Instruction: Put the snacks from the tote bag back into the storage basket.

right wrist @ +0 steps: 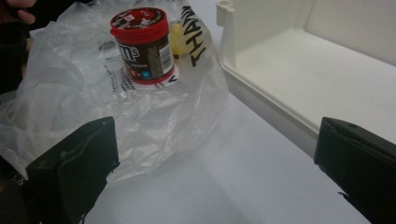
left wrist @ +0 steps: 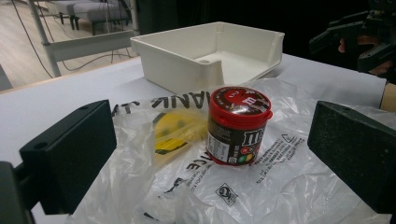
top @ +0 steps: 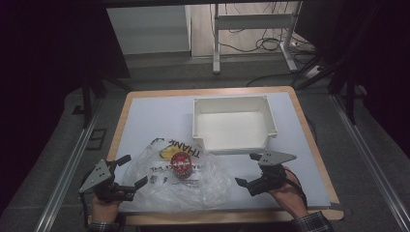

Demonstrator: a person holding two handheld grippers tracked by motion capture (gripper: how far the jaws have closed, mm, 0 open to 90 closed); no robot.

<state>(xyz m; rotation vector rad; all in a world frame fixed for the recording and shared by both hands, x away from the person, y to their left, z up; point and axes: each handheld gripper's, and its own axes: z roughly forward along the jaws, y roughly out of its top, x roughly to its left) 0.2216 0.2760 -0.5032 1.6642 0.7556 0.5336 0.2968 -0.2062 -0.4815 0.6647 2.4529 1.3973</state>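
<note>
High view puts the candy jar [top: 182, 164] upright on the crumpled plastic bag [top: 193, 186] in the lower middle of the frame, just short of the empty white bin [top: 235, 123]. Nothing looks started: the left hand-held gripper [top: 126, 170] at lower left and the right hand-held gripper [top: 247, 169] at lower right both sit spread and empty, flanking the bag. Lifting the jar, likely into the bin, remains. Left gripper view adds the jar's red lid and label print, plus a yellow wrapper [left wrist: 173, 133] under the film beside it.
</note>
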